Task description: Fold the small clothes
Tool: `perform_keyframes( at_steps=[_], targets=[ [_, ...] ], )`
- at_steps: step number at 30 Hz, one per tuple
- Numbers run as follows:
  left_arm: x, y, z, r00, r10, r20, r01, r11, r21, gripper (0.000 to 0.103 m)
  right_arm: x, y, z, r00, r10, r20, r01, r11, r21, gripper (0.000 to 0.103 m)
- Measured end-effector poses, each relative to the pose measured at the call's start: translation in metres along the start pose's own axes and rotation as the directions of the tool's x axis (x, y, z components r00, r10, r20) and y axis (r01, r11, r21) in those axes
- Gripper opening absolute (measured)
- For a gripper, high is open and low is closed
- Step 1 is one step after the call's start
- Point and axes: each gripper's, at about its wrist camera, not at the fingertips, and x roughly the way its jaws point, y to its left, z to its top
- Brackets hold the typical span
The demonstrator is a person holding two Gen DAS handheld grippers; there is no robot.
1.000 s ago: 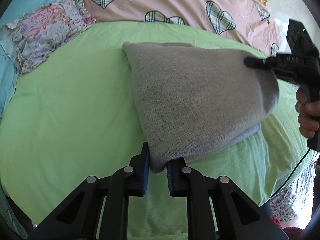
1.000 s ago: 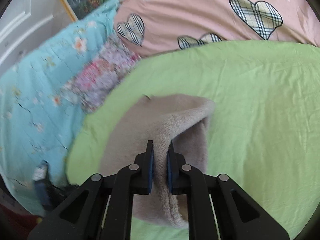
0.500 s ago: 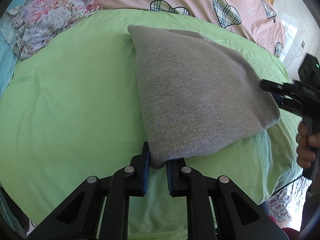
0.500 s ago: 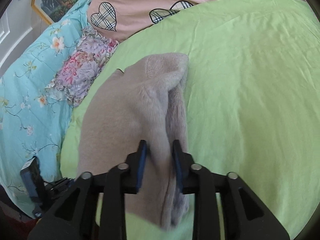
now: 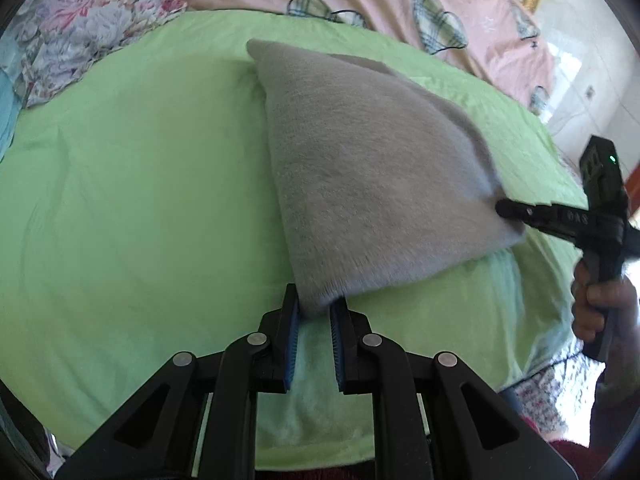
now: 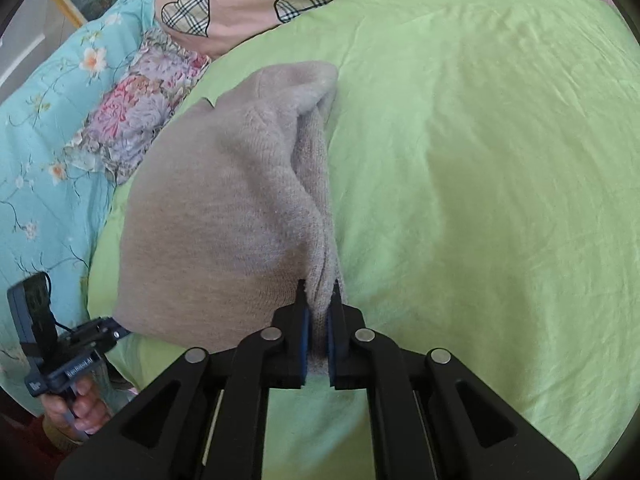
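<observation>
Folding is under way: the grey knit garment (image 5: pixel 372 168) lies doubled over on the green sheet (image 5: pixel 132 200), near the bed's front edge. The left gripper (image 5: pixel 314 312) pinches one near corner. The right gripper (image 6: pixel 318 320) has just been closing its jaws, and they now squeeze the bunched layers at the other near corner. Next, I think, both corners must go across together, kept level, so the layers stay neat.

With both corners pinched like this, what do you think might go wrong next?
1. The left hand-held gripper pinches only the very corner of the grey knit garment; it may slip out.
2. The right hand-held gripper, whose jaws have just closed again, clamps bunched layers, so the fold may land uneven on the green sheet.
</observation>
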Motion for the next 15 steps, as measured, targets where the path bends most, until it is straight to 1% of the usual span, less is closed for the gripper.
perform_keyframes(
  at_steps=[1, 4, 5, 6, 7, 9, 10, 11, 13, 14, 15],
  targets=[
    [-0.007, 0.001, -0.001, 1.000, -0.027, 0.007, 0.027, 1.000, 0.008, 0.015, -0.010, -0.001, 0.003, 1.000, -0.011, 0.019, 0.011, 1.000, 0.014, 0.015],
    [-0.028, 0.004, 0.002, 0.994, -0.103, 0.043, 0.101, 0.994, 0.035, 0.016, -0.035, 0.000, 0.012, 0.996, 0.004, 0.094, -0.007, 1.000, 0.030, 0.015],
    [-0.036, 0.004, 0.008, 0.990, -0.127, 0.063, 0.124, 0.991, 0.047, 0.016, -0.043, 0.003, 0.019, 0.992, 0.022, 0.127, -0.027, 0.999, 0.034, 0.015],
    [-0.040, 0.003, 0.014, 0.987, -0.135, 0.084, 0.131, 0.990, 0.054, 0.016, -0.046, 0.005, 0.027, 0.988, 0.045, 0.145, -0.050, 0.998, 0.033, 0.017],
    [-0.042, 0.002, 0.020, 0.985, -0.141, 0.102, 0.136, 0.989, 0.057, 0.016, -0.047, 0.009, 0.035, 0.986, 0.069, 0.155, -0.075, 0.997, 0.033, 0.021],
    [-0.040, -0.002, 0.035, 0.979, -0.162, 0.120, 0.156, 0.986, 0.057, 0.016, -0.036, 0.011, 0.056, 0.980, 0.103, 0.169, -0.113, 0.992, 0.048, 0.059],
    [-0.037, -0.005, 0.043, 0.977, -0.170, 0.125, 0.164, 0.985, 0.059, 0.016, -0.028, 0.011, 0.064, 0.978, 0.113, 0.174, -0.123, 0.991, 0.046, 0.064],
    [-0.034, -0.009, 0.047, 0.976, -0.174, 0.132, 0.167, 0.984, 0.065, 0.016, -0.016, 0.010, 0.075, 0.978, 0.123, 0.170, -0.133, 0.990, 0.052, 0.064],
    [-0.030, -0.018, 0.055, 0.973, -0.179, 0.148, 0.169, 0.982, 0.080, 0.016, 0.008, 0.003, 0.090, 0.978, 0.156, 0.135, -0.171, 0.979, 0.107, 0.064],
    [-0.027, -0.021, 0.059, 0.971, -0.192, 0.142, 0.181, 0.980, 0.086, 0.017, 0.024, 0.000, 0.099, 0.982, 0.160, 0.105, -0.174, 0.975, 0.138, 0.064],
    [-0.023, -0.024, 0.061, 0.970, -0.203, 0.133, 0.192, 0.978, 0.087, 0.017, 0.039, -0.003, 0.107, 0.987, 0.142, 0.075, -0.152, 0.976, 0.154, 0.062]
  ],
)
